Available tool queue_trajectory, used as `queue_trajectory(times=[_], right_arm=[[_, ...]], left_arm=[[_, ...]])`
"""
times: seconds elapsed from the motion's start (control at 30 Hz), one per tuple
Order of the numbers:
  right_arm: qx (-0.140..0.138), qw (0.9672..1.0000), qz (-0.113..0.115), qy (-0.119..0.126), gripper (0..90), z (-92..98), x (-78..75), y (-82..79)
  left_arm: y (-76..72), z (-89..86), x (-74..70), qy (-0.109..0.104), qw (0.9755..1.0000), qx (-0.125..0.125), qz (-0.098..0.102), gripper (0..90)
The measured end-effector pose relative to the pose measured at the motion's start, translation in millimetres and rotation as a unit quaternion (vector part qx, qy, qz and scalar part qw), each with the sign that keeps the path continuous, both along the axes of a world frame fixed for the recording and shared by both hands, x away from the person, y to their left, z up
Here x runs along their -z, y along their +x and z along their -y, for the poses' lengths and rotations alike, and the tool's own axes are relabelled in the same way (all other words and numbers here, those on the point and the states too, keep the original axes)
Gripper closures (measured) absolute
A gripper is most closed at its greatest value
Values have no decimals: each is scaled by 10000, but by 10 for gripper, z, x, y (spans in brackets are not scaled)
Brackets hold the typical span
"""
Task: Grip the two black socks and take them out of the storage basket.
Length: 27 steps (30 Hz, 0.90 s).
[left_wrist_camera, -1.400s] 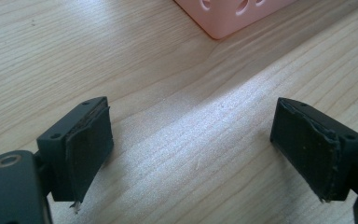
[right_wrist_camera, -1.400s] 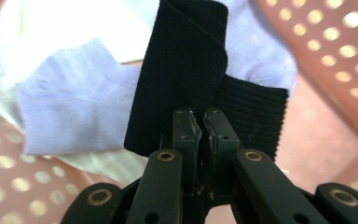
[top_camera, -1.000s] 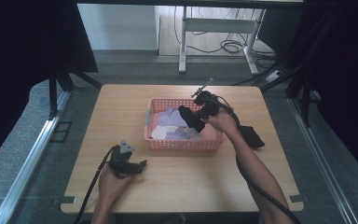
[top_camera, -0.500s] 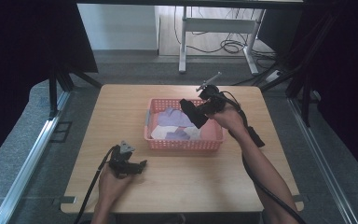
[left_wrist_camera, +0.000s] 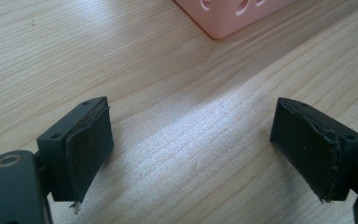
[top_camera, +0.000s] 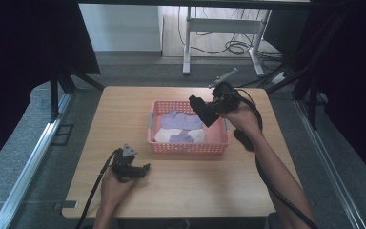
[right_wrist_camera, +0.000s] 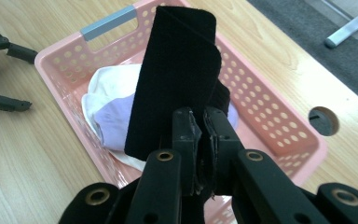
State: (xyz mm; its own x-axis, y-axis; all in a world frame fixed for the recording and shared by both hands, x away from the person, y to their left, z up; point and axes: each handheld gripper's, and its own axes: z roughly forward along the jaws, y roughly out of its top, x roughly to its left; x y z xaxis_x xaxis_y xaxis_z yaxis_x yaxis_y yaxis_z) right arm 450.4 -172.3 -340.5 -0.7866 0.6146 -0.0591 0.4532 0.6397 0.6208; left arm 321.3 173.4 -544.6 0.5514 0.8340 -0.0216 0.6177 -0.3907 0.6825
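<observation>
Black folded cloth [right_wrist_camera: 175, 79], likely a sock, hangs clamped between the pressed-together jaws of the right gripper [right_wrist_camera: 200, 133], which holds it in the air over the right end of the pink basket [top_camera: 221, 143]. In the right gripper view the cloth's long axis runs straight out from the jaws, its free rounded end pointing over the basket toward the grey handle [right_wrist_camera: 108, 22] on the far rim. Under it, inside the basket, lie a white piece [right_wrist_camera: 105, 79] and a lilac piece [right_wrist_camera: 114, 119], both well below the black cloth and apart from it. In the high view another dark piece [top_camera: 244, 140] lies on the wooden table [top_camera: 190, 191] just beside the basket's right side. The left gripper [top_camera: 129, 167] rests low on the table near the basket's front left corner, jaws spread wide with nothing between them. By my reading, the right hand is the nearer one and the cloth sits directly above its landing place.
</observation>
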Motion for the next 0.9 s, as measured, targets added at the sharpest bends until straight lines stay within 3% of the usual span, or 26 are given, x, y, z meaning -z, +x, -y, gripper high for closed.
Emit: queue_trajectory(times=[0.47, 0.9], right_arm=[[412, 9990, 156, 53, 843, 462, -131, -42], [888, 9959, 170, -48, 843, 899, -83, -56]], left_arm=[[0, 5, 4, -37, 10000, -28, 13, 126], [-1, 4, 3, -27, 10000, -17, 12, 126]])
